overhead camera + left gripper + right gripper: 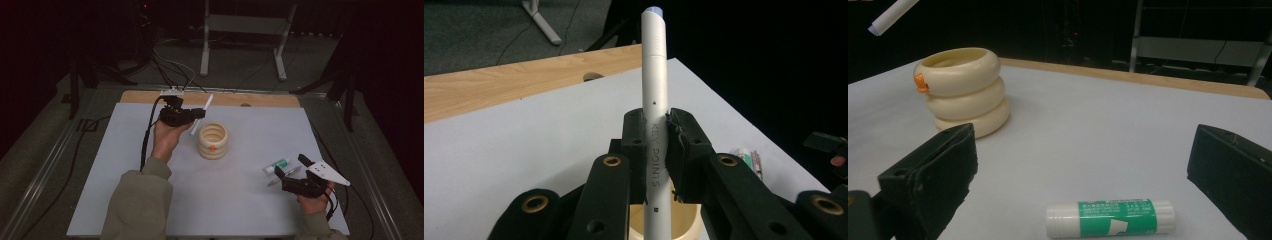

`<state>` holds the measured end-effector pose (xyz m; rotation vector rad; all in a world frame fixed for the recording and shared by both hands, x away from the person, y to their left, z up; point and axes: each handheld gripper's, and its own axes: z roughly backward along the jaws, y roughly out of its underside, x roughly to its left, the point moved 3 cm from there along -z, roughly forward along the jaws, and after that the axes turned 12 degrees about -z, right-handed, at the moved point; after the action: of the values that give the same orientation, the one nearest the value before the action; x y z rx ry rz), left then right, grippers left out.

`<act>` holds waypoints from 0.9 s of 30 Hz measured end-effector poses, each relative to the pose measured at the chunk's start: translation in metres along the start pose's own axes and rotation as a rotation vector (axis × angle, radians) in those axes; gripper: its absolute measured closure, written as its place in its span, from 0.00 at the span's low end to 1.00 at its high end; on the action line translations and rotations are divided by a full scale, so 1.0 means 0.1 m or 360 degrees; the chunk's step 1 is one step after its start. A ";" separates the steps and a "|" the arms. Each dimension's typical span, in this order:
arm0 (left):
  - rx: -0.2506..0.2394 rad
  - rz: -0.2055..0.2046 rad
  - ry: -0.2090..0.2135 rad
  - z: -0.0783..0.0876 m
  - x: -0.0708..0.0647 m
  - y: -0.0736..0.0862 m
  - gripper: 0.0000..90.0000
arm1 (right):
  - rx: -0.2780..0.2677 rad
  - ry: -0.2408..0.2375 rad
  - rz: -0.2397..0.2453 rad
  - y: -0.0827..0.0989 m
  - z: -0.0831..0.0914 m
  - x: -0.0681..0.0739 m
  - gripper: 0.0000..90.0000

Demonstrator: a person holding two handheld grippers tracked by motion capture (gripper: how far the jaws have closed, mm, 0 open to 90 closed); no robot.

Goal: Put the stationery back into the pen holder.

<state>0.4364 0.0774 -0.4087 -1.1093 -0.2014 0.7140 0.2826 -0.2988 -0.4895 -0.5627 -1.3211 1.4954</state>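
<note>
Above the cream ringed holder (213, 141), the left gripper (192, 114) is clenched on a white pen (655, 115) near its middle.
Light, stiff and smooth, the pen will probably slip if gripped loosely; mid-barrel is the sound hold, its lower end apparently just over the holder's mouth. The right gripper (1083, 170) stands released over a green glue stick (1110, 218) on the worktop (150, 200).
</note>
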 end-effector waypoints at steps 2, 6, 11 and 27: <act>-0.0003 -0.0001 0.0002 -0.02 0.00 0.00 0.88 | 0.0000 0.0000 0.0001 0.00 0.00 0.00 0.00; 0.0007 0.0000 0.0002 -0.06 0.00 0.00 0.88 | -0.0001 0.0002 0.0004 0.00 0.00 0.00 0.00; 0.0004 -0.0013 0.0001 -0.11 -0.01 -0.02 0.88 | -0.0001 0.0001 0.0001 0.00 0.00 0.00 0.00; -0.0022 -0.0042 0.0025 -0.29 -0.09 -0.07 0.88 | -0.0008 -0.0001 0.0004 -0.01 0.00 -0.01 0.00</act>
<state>0.4468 0.0484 -0.4143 -1.1230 -0.2079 0.6810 0.2828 -0.2999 -0.4891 -0.5671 -1.3253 1.4946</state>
